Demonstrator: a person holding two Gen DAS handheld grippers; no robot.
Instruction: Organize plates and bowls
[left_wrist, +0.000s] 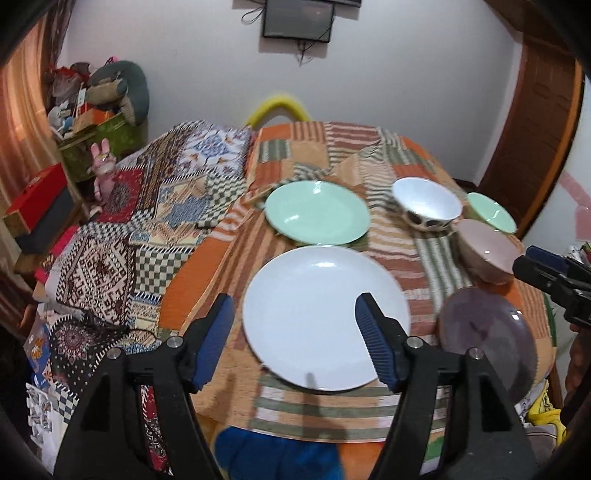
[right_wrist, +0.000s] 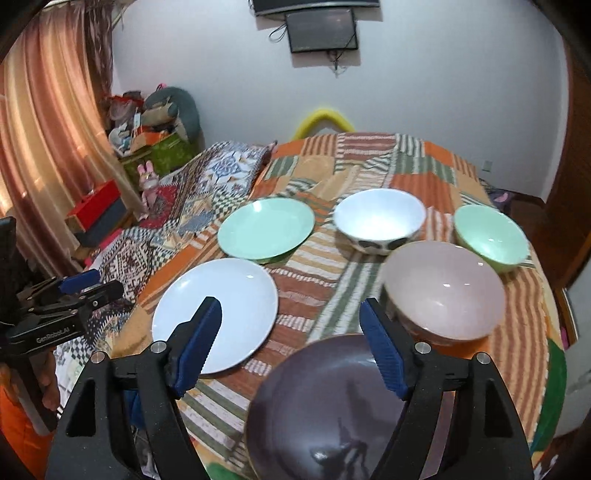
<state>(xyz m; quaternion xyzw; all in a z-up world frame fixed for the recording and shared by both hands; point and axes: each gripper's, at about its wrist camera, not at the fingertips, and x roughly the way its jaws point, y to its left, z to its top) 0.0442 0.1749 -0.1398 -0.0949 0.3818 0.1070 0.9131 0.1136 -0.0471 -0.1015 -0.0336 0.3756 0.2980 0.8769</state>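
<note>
Left claw (left_wrist: 295, 339): jaws apart, nothing between the pads; it hangs above the near part of the white plate (left_wrist: 327, 317) without touching it. Right claw (right_wrist: 290, 343): jaws likewise apart and empty, hanging above the gap between the white plate and the dark purple plate (right_wrist: 332, 410), whose rim lies just under its right finger. In the right wrist view the left claw shows at the far left edge, off the side of the desk.

Layout on the desk (right_wrist: 369, 155), covered with a striped patchwork cloth:
- near row: white plate on the left, dark purple plate on the right, close but apart.
- behind the white plate: green plate (right_wrist: 266, 228), just beside it; whether the rims touch I cannot tell.
- far centre: white bowl with dark spots outside (right_wrist: 378, 219).
- far right: green bowl (right_wrist: 491, 236).
- in front of those two: pink bowl (right_wrist: 443, 288), just behind the purple plate.

Count: plates 3 (white, green, purple); bowls 3 (white, green, pink). Total 6 pieces, all upright, all single.

Progress, my judgement: nothing is stacked or nested. Plates sit roughly left and near, bowls right and far, so there is a loose grouping by kind, but no pile exists. Stacking the three plates and nesting the three bowls appears to remain. With both claws empty, the task reads as at or near its start, or between moves.
</note>
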